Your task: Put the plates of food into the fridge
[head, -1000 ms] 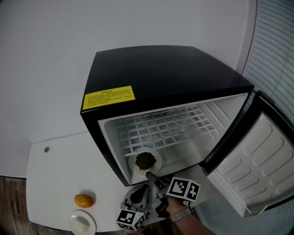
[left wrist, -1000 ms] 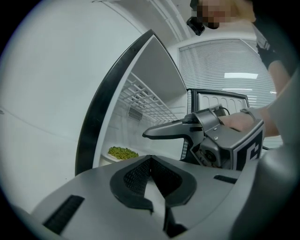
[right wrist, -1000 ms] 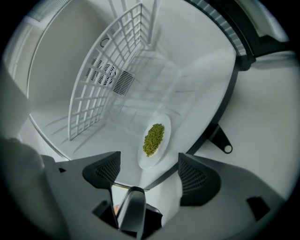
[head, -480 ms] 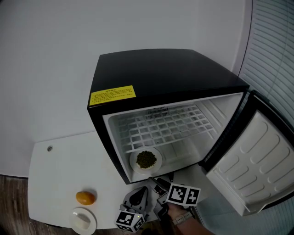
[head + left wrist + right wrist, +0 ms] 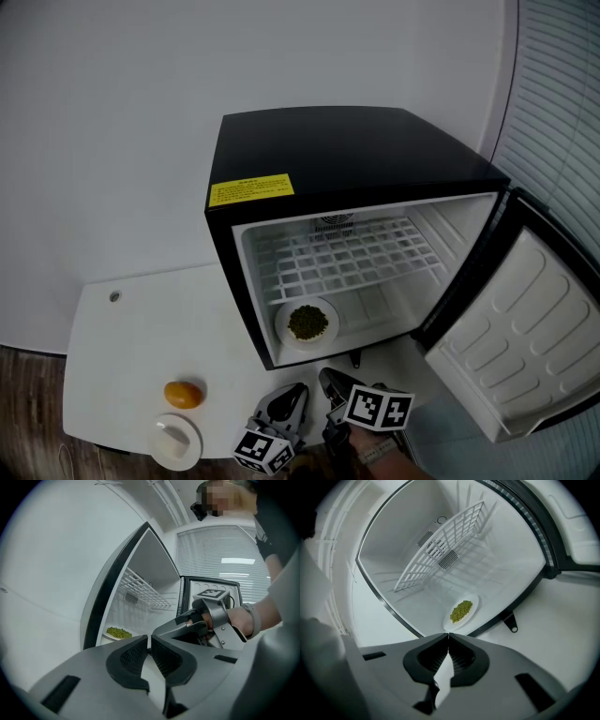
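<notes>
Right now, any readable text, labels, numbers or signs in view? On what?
Yellow label on the fridge top: lines of dark print, too small to read.
Left cube and right cube: square black-and-white markers only, no words or numbers.
Fridge interior and door: no text visible.
Nothing else legible in any view.

Looks along the right tool [image 5: 448, 638] at six o'clock, jaws just closed tip to tip, nothing between them. Faces into the open fridge [image 5: 497, 559], white inside with a black frame. Finds a white plate [image 5: 474, 605] of green food just beyond the tips, toward one o'clock, on the fridge floor near its front edge. Shows a wire shelf [image 5: 440, 550] slanting around twelve o'clock and a small dark bracket [image 5: 511, 622] at four o'clock.
</notes>
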A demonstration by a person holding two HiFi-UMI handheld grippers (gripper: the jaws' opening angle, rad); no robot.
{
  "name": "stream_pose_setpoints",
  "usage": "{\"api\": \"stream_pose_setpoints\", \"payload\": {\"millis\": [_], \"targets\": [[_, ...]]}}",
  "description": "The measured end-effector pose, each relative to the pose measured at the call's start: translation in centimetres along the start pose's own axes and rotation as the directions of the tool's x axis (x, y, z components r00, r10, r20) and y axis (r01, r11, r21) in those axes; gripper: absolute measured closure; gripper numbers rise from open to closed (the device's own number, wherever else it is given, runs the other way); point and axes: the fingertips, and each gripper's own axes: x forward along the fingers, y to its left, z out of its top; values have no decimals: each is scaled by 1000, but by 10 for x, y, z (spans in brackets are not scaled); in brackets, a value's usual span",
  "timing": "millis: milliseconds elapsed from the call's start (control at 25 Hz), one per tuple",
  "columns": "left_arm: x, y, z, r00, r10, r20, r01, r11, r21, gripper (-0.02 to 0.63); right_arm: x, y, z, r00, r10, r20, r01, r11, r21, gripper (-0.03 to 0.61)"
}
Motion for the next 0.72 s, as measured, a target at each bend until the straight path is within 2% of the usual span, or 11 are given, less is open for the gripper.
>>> {"api": "stream_pose_setpoints", "payload": {"millis": [120, 520, 720], "targets": [[-6, -2, 2, 1000, 15, 5, -15, 1000, -8, 604, -5, 3, -3, 1000, -3, -4, 3, 999, -50, 571], [-13, -18, 14, 1000, 6, -19, -5, 998, 59, 604, -18, 22, -20, 1000, 18, -23, -22, 983, -182, 571], [-22, -20, 16, 1000, 29, 2, -29, 999, 38, 604, -26, 23, -25, 999, 27, -23, -32, 978, -207, 571]]}}
